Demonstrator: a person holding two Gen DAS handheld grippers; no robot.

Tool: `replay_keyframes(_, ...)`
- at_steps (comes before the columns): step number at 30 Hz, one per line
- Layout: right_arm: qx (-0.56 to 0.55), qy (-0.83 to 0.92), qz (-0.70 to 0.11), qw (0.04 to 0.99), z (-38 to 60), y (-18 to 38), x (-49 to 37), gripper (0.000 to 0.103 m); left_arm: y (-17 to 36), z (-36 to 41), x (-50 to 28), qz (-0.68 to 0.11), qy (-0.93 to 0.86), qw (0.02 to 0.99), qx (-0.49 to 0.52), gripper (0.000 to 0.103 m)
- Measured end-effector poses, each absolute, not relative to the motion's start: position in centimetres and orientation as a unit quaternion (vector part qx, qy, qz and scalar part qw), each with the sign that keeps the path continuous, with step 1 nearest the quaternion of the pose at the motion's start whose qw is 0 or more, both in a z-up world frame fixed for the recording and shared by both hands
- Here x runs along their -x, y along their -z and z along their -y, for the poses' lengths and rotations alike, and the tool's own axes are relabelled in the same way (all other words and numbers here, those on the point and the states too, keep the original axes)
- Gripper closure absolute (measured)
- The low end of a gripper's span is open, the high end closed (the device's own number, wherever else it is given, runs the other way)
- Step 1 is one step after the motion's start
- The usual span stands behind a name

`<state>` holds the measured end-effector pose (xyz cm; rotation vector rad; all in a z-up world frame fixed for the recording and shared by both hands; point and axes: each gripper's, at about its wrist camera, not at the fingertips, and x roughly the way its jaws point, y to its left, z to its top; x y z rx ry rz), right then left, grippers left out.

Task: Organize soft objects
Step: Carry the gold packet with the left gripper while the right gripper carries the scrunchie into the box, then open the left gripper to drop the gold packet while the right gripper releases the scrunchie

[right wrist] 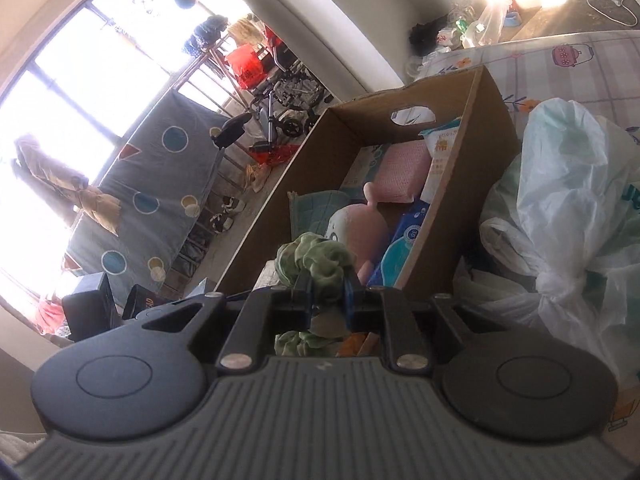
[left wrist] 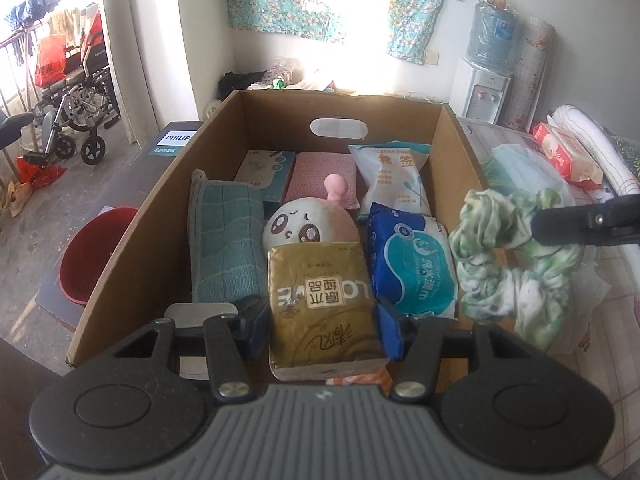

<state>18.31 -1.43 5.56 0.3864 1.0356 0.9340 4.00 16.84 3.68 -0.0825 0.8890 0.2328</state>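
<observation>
An open cardboard box [left wrist: 168, 208] holds a rolled teal towel [left wrist: 226, 248], a white-and-pink plush toy [left wrist: 296, 228], a blue wet-wipe pack [left wrist: 412, 264], a white cotton-swab pack [left wrist: 394, 176] and a pink cloth [left wrist: 324, 176]. My left gripper [left wrist: 322, 324] is shut on a gold tissue pack [left wrist: 320, 280] over the box's near end, in front of the plush toy. My right gripper [right wrist: 328, 300] is shut on a green-and-white scrunchie [right wrist: 316, 260]. In the left wrist view the scrunchie [left wrist: 504, 264] hangs in the air just outside the box's right wall.
White plastic bags [right wrist: 568, 208] are piled right of the box on the patterned cloth. A red tissue pack [left wrist: 568, 156] and rolled fabric lie at the far right. A red basin [left wrist: 96, 252] sits on the floor to the left, with a wheelchair [left wrist: 76, 92] beyond it.
</observation>
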Motion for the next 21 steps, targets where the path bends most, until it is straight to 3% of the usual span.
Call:
replay_keyframes(5,-0.094,-0.412,-0.504,0.753,-2.0,-4.6,-17.1,0.075,-3.1,-17.8,-3.7,-0.438,-0.105,0.892,0.042,0.047)
replay_keyframes(12,-0.077,-0.407,-0.493,0.765,-1.9,-5.2,-16.3,0.062,-2.3,-18.2,-3.6,-0.45,-0.101,0.886,0.038,0.047)
replay_keyframes(21,-0.117,-0.404,-0.482,0.768,0.3,-5.2,-16.8,0.06,-1.6,-18.1,-4.5,-0.46,-0.125,0.879,0.017,0.047)
